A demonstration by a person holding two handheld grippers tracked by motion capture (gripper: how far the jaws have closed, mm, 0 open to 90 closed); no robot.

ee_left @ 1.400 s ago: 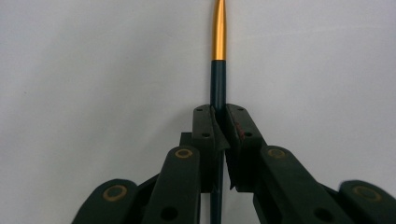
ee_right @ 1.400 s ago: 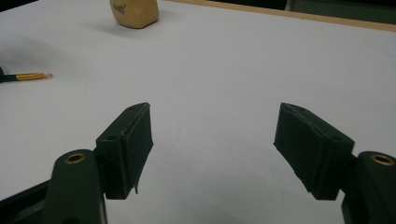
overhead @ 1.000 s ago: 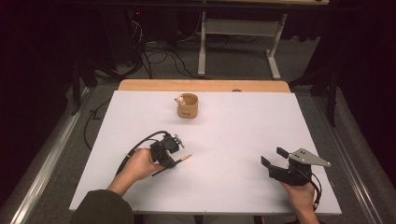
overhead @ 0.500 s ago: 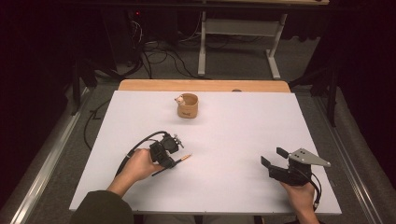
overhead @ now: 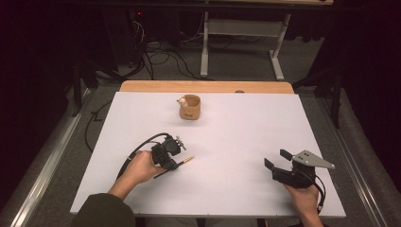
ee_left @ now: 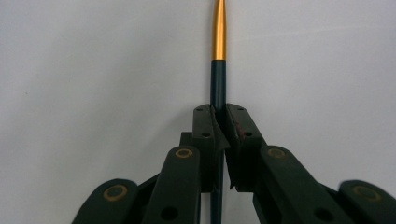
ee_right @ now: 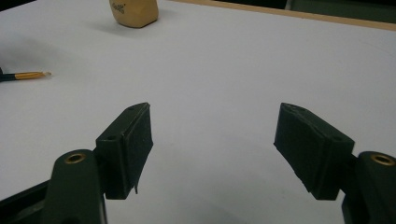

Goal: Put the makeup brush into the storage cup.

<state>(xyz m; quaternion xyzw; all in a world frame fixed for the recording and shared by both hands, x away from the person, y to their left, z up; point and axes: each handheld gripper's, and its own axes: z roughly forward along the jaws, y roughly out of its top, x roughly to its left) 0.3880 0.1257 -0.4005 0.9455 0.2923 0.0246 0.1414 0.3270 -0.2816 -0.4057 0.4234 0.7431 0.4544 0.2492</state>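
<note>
1. The big white rectangular table (overhead: 236, 142) carries everything. The left gripper (overhead: 171, 160) sits low over its near-left part with its jaws clamped tight on a thin dark pen with a gold tip (ee_left: 218, 70). The pen runs straight out between the pads and the gold end pokes past them, resting on or just over the white surface, can't really tell which.
2. The right gripper (overhead: 279, 166) is over at the near-right, well apart from the pen. Its jaws are spread wide with nothing but bare table between them.
3. The left hand (overhead: 142, 166) wraps the gripper body from behind, forearm coming in from the bottom edge, gripper aimed right and a bit forward. The right hand (overhead: 302, 198) holds its gripper pointing left, grey plate on top.
4. A small tan wooden cup (overhead: 190, 107) stands upright toward the far edge, with something small and pale poking out that I can't make out.
5. The pen's back end is hidden by the left gripper.
</note>
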